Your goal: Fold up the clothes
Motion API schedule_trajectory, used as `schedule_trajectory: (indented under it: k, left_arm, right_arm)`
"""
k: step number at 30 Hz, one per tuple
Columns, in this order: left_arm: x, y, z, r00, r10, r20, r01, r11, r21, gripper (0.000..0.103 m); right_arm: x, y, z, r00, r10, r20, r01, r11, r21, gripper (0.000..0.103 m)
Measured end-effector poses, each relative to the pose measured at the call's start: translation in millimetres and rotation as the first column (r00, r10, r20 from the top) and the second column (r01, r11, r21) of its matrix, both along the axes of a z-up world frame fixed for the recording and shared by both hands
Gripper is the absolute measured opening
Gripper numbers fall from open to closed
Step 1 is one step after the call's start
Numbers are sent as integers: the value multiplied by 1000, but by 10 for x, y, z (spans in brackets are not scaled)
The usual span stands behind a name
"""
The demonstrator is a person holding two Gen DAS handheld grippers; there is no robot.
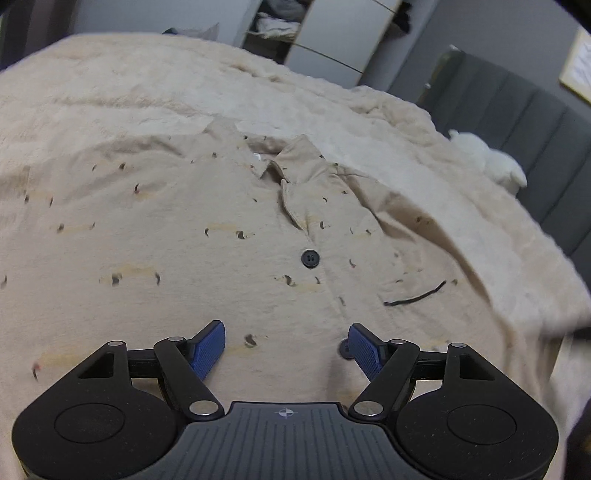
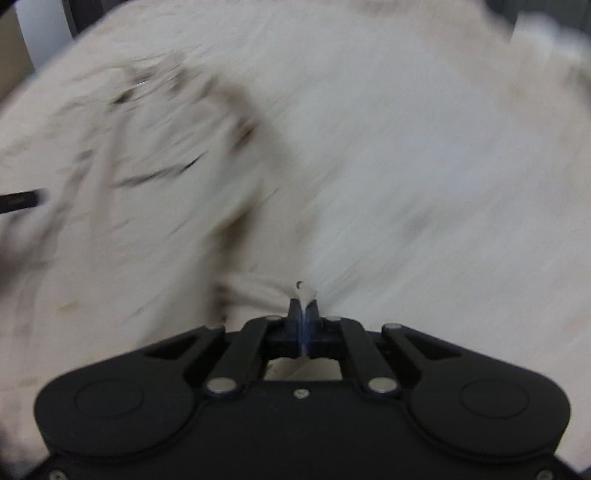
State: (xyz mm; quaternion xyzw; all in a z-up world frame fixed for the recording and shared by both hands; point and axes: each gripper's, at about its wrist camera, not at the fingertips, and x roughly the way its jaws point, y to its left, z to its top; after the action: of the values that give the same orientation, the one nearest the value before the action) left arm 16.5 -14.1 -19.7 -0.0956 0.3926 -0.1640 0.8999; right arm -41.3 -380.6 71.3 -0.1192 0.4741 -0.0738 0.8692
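A beige shirt (image 1: 221,236) with small dark marks and black buttons lies spread front-up on a cream blanket (image 1: 147,85), collar toward the far side. My left gripper (image 1: 287,345) hovers low over the shirt's button strip, its blue pads wide apart with only flat cloth beneath them. The right wrist view is heavily blurred. There my right gripper (image 2: 303,301) has its jaws pressed together on a pinched fold of the shirt's cloth (image 2: 258,288), which bunches up at the fingertips. The rest of the shirt (image 2: 140,147) streaks away to the left.
A dark grey padded headboard (image 1: 535,122) runs along the right. A white plush item (image 1: 487,158) lies at the blanket's edge by it. An open wardrobe with clothes on its shelves (image 1: 280,26) stands beyond the bed.
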Motion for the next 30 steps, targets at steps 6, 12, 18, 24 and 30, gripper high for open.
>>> schedule_trajectory:
  k: [6, 12, 18, 24, 30]
  left_arm:
    - [100, 39, -79, 1000, -18, -9, 17, 1000, -18, 69]
    - [136, -1, -111, 999, -39, 6, 39, 999, 17, 69]
    - [147, -18, -134, 998, -52, 18, 51, 998, 25, 70]
    - [143, -51, -164, 998, -59, 27, 58, 997, 42, 71]
    - [128, -102, -190, 996, -72, 45, 69, 995, 73, 73]
  right_arm:
    - [728, -497, 317, 989, -116, 86, 136, 953, -272, 12]
    - [495, -883, 165, 958, -260, 125, 268, 962, -51, 31]
    - [-237, -1345, 85, 882, -441, 165, 383, 876, 292, 41]
    - [-651, -1675, -416, 776, -630, 27, 456, 591, 665, 45]
    - [-645, -1846, -873, 647, -759, -70, 379, 241, 893, 52]
